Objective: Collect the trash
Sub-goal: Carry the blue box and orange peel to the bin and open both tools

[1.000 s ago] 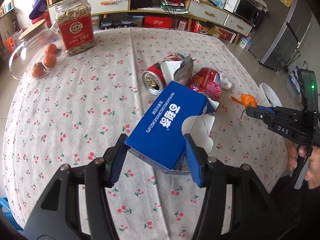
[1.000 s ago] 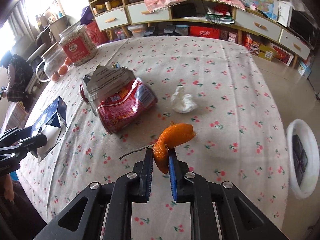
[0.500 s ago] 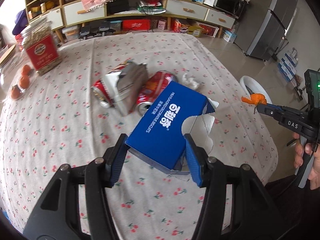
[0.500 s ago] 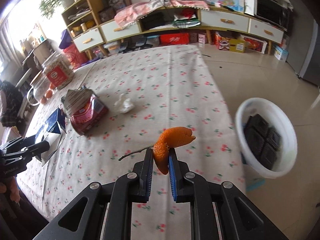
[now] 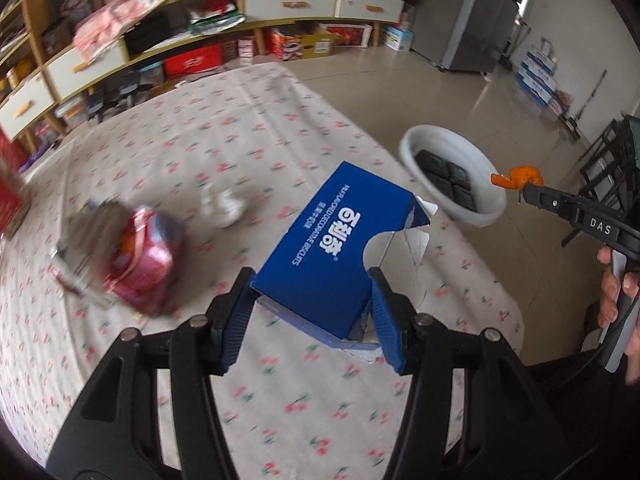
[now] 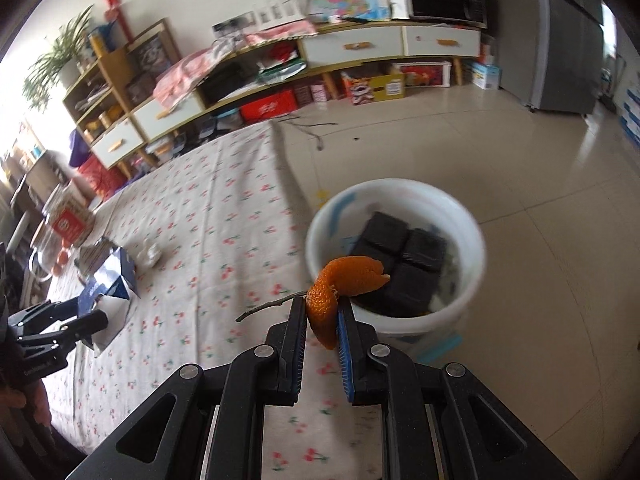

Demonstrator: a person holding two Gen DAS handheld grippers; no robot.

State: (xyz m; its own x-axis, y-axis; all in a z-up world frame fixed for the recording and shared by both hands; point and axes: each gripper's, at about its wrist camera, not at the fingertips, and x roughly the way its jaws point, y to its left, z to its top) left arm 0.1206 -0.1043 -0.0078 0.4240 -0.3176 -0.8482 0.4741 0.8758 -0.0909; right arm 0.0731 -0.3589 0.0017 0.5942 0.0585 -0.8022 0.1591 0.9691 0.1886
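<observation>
Pinching orange peel (image 6: 344, 280) beside white bin (image 6: 320, 224); left hand-held gripper (image 5: 312, 312) clamps blue box (image 5: 332, 248).

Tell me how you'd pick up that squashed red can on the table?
Come from above and pinch the crushed red can across its flattened middle. It lies on its side on the tablecloth, dented and narrower there, with a foil wrapper against its left side.

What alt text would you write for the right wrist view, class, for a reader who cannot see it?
The right gripper pinches an orange peel in front of a white bin on the tiled floor, beside a table with a cherry-print cloth. At far left, the left gripper holds a blue box over the table.
</observation>
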